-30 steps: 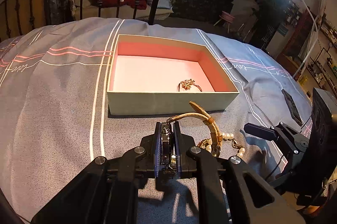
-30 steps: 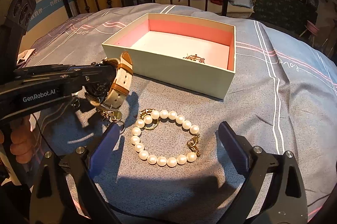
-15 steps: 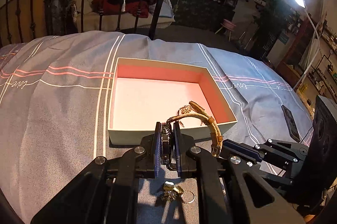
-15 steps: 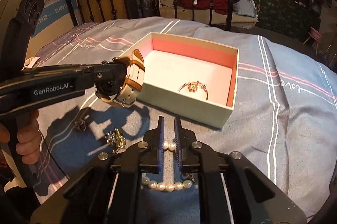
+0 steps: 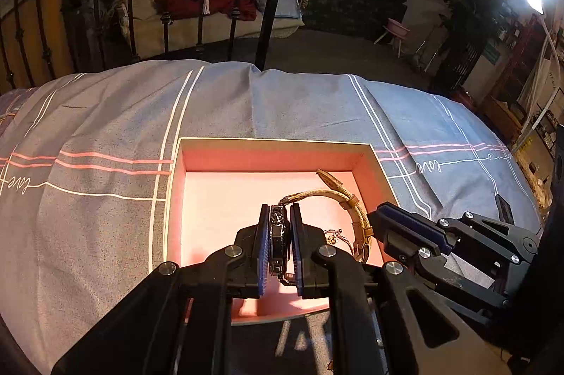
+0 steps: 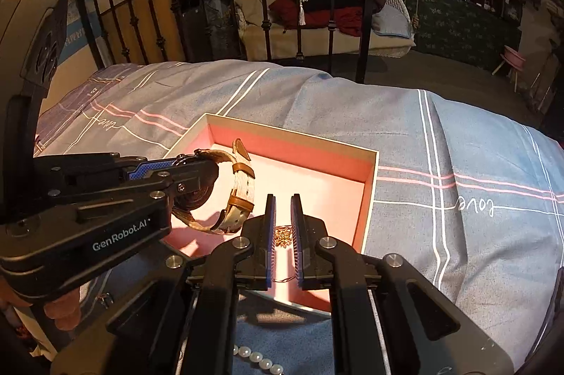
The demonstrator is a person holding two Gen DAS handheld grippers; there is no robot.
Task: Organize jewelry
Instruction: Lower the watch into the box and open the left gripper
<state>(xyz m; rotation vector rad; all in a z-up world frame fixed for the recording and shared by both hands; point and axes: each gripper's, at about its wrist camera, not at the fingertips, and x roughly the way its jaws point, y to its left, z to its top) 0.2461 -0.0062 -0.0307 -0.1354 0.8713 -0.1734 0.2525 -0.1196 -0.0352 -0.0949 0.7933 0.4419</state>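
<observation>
Watch (image 5: 278, 241) pinched in left hand-held gripper (image 6: 197, 177), "GenRobot.AI" | right hand-held gripper (image 6: 282, 234) pressed together, empty

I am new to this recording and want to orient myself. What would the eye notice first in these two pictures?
First comes the open box with its bright pink inside, lying on the grey striped bedcover. Above it the left gripper holds a watch with a tan strap, and a small gold piece lies on the box floor. The right gripper is shut beside it, and a string of pearls hangs below it.
</observation>
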